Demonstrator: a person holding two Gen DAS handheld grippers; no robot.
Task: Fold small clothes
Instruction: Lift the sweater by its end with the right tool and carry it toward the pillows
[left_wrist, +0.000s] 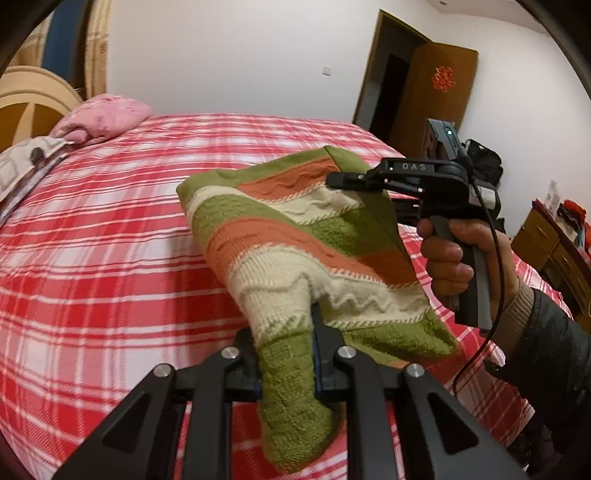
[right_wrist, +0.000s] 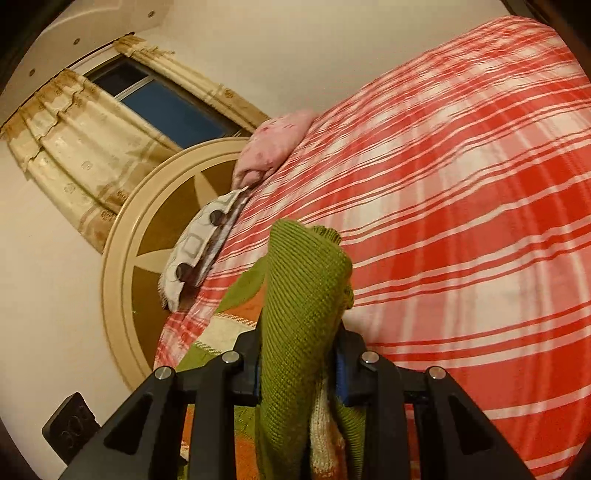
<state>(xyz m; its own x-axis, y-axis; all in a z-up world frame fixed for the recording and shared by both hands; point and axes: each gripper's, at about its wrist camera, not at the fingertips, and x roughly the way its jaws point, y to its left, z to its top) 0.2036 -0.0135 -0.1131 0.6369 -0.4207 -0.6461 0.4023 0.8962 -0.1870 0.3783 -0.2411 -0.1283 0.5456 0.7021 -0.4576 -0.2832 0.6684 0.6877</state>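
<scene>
I am in a bedroom with white walls, and a big bed (left_wrist: 110, 229) with a red and white checked cover fills most of what I see. My left tongs (left_wrist: 286, 354) are squeezed tight on a green end of a small knitted sweater (left_wrist: 295, 236) with green, orange and cream stripes. The sweater stretches away from these tongs and hangs up off the bed cover. At its far edge, to the right, my right tongs (left_wrist: 345, 181) pinch the green part, and a hand (left_wrist: 454, 258) grips their handle. In the right tongs' own view (right_wrist: 299, 354), a thick fold of green knit is clamped between the two fingers and sticks out past their tips. Far beyond the left tongs, up and to the left, a pink pillow (left_wrist: 103, 118) lies at the head of the bed. A brown door (left_wrist: 432, 92) stands open behind the right tongs.
</scene>
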